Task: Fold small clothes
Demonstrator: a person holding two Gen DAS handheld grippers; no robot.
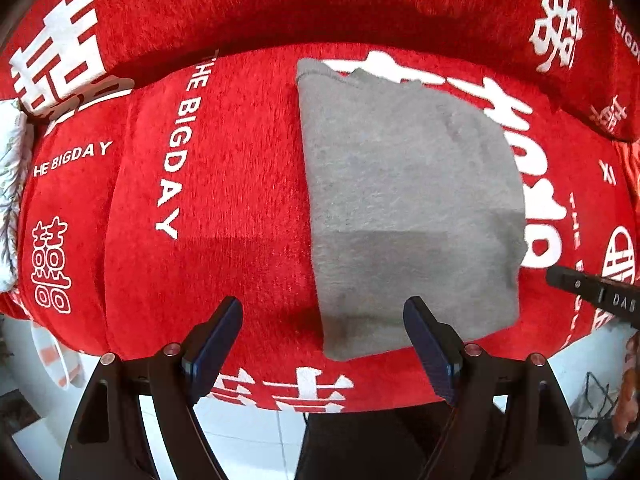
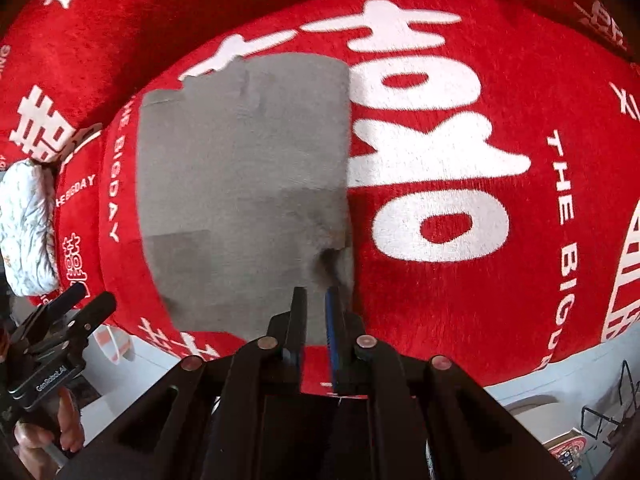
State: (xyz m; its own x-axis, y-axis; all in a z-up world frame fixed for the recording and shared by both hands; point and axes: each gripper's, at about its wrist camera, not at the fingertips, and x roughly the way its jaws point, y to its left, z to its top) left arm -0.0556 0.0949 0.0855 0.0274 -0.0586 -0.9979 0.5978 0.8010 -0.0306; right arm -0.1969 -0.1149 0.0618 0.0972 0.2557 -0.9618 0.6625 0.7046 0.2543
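Right gripper (image 2: 316, 296) pinches the near right corner of a folded grey garment (image 1: 408, 200); left gripper (image 1: 322, 320) hovers wide. Its long axis runs away across the red cover (image 1: 240, 168).

Bright daylight saturates the red cover (image 1: 248, 168); a hard-edged shadow band crosses the grey cloth (image 1: 408, 184) near the cameras. Fisheye bowing and soft blur mark both views' edges.

The red sofa cover (image 1: 240, 168) carries white "THE BIGDAY" and "XI" beside large double-happiness characters. In the right wrist view, the left gripper (image 2: 76, 300) body reads "GenRobot.AI"; the right gripper (image 1: 592, 292) shows "DAS".
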